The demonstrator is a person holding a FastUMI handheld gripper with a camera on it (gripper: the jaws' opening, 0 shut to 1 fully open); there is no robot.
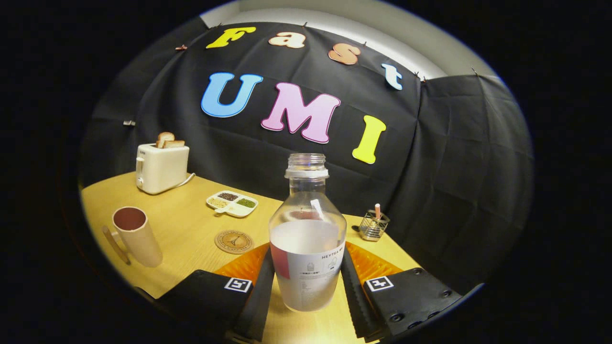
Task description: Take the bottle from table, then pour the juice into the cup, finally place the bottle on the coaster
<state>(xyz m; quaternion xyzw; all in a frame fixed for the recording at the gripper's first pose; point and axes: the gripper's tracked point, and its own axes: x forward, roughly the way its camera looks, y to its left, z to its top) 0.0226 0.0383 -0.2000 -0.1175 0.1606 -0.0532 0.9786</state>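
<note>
The bottle (307, 239) is held upright between the two fingers of the tongs (307, 282), which are closed on its lower, labelled body, one finger pressed to each side. Its cap is off and it is roughly half full of pale juice. Whether its base is resting on the bench (191, 224) or has been raised just clear of it cannot be told.

The cup (136, 235) stands well apart, off to the left, tilted in this view, its mouth open and its handle turned outward. The round coaster (234, 241) lies between cup and bottle, nearer the fingers. Beyond it a divided dish (232, 203) of grains is seen, a toaster (161, 167) with bread further back, and a wire holder (374, 225) to the right.

The step in hand is judged to be the carry towards the cup. It is best done with the bottle kept vertical, since the neck is open and the liquid would slosh. The grip should be held firm, as the smooth wall may slip. The neck should be brought over the cup's rim before any tilt is begun, and the tilt made slowly.
</note>
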